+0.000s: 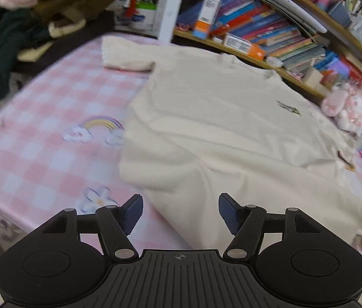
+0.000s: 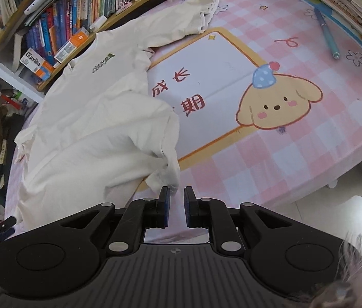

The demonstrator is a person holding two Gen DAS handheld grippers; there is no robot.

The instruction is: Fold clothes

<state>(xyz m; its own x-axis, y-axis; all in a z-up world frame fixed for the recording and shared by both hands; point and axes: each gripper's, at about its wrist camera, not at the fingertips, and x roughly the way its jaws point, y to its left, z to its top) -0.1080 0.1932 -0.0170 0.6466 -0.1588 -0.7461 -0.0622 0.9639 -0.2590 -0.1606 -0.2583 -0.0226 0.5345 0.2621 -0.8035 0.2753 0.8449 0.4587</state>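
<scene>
Cream T-shirt (image 2: 88,107) near "usmile" box (image 2: 37,63), chest logo unreadable.

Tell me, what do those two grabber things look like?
Both are black plastic. The left gripper and the right gripper each have two jointed fingers with silver rivets, dark blue pads on the tips, round black discs at the sides, and a ribbed plate with a tiny crosshair mark.
</scene>
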